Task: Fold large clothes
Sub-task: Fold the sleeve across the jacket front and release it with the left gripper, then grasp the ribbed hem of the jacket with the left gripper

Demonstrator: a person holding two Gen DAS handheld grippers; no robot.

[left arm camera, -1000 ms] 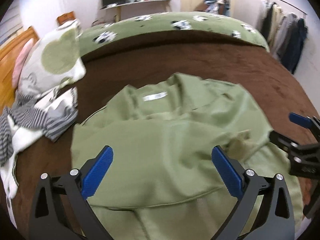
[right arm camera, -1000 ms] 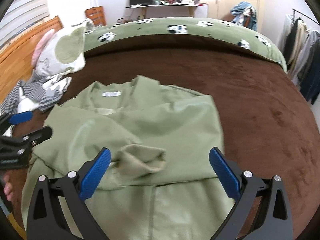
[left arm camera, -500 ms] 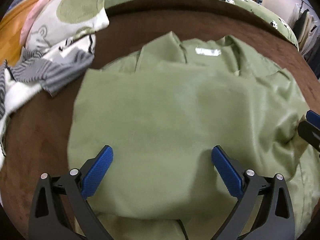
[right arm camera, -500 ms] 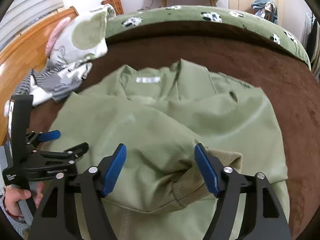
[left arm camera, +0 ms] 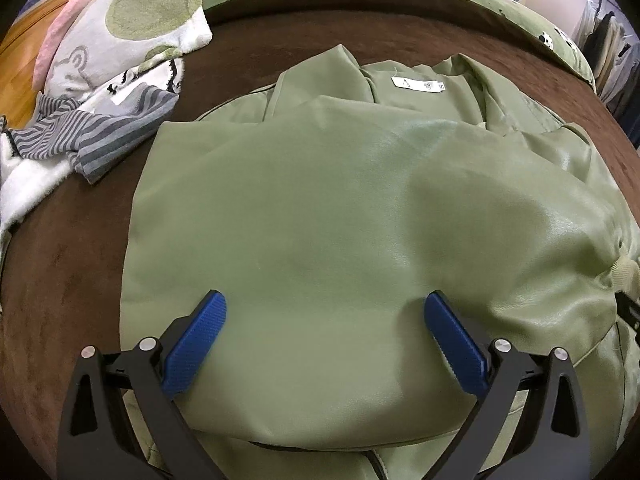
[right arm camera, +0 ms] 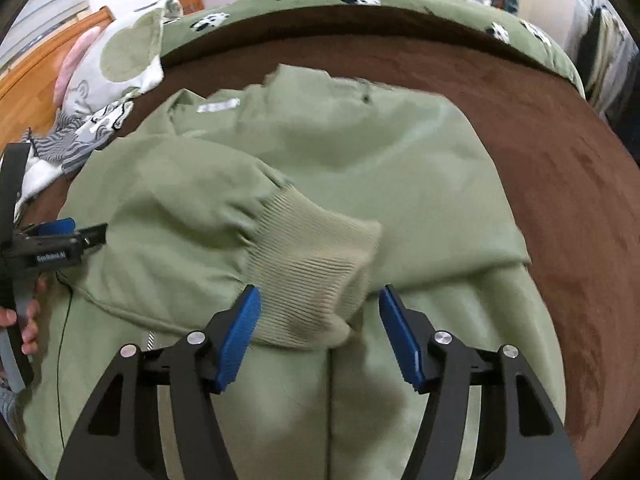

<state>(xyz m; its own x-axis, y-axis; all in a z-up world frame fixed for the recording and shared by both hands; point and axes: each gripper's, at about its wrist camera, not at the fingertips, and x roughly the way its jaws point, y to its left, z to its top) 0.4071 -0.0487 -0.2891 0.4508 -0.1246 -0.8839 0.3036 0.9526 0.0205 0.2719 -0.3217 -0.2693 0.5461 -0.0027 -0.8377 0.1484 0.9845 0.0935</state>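
A large light-green jacket (left arm camera: 340,208) lies spread on the brown bed cover (left arm camera: 56,280), collar and white label (left arm camera: 418,85) at the far side. One sleeve is folded across the body, and its ribbed cuff (right arm camera: 316,264) lies in the middle. My left gripper (left arm camera: 326,336) is open, low over the folded sleeve. My right gripper (right arm camera: 320,320) is open, with the cuff between its blue fingers (right arm camera: 240,332), which do not press on it. The left gripper also shows at the left edge of the right wrist view (right arm camera: 60,236).
A white and green pillow (left arm camera: 128,32) and grey striped clothes (left arm camera: 92,136) lie at the bed's left. A green blanket with panda prints (right arm camera: 360,4) lies across the far end. A wooden headboard (right arm camera: 32,92) is at left; hanging clothes (right arm camera: 604,48) at right.
Both grippers have dropped closer to the jacket. The right gripper has narrowed and moved forward around the ribbed cuff. The left gripper has shifted left over the folded sleeve.
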